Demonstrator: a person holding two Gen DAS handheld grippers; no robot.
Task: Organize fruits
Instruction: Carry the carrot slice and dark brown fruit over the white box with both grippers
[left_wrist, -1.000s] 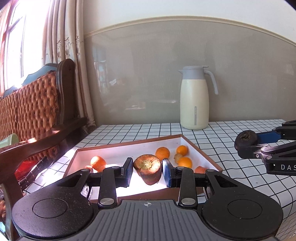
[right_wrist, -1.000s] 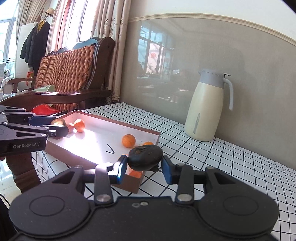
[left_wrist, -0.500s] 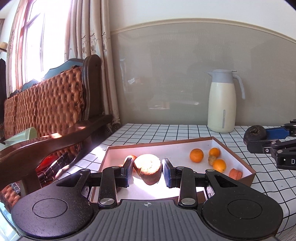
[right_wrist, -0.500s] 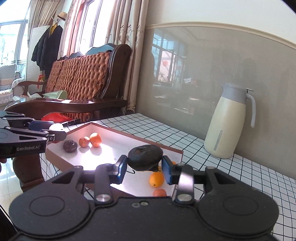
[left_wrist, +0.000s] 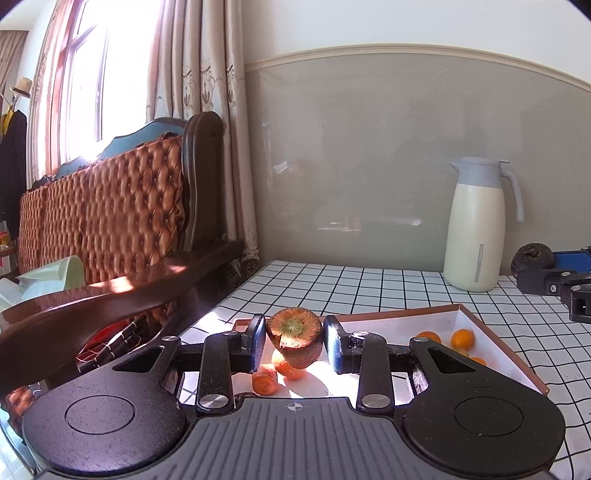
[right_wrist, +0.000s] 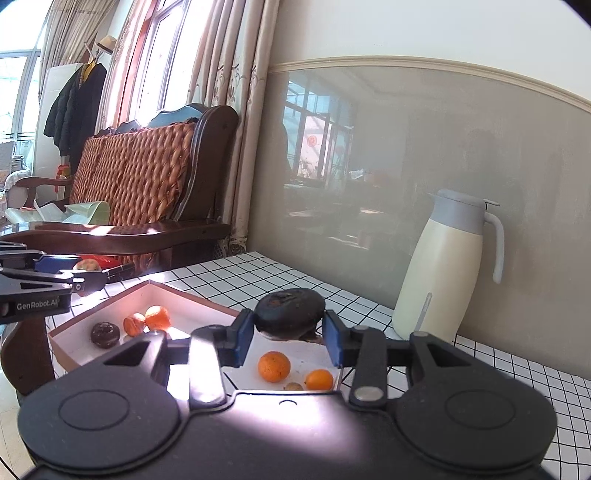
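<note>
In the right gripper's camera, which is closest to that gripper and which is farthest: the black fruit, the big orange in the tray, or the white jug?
1. Black fruit: clamped in the right gripper jaws.
2. Big orange: just below, in the tray, near corner.
3. White jug: farthest, right side, by the wall.

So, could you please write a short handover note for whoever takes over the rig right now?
Left tongs: shut on a brown-orange fruit, held above the tray's near-left end.
Right tongs: shut on a dark flat fruit, above the tray's right end.
Tray: a dark fruit and two orange fruits at the left end; small oranges at the right.
Done: both fruits lifted. Left: set each down with its kind.
</note>
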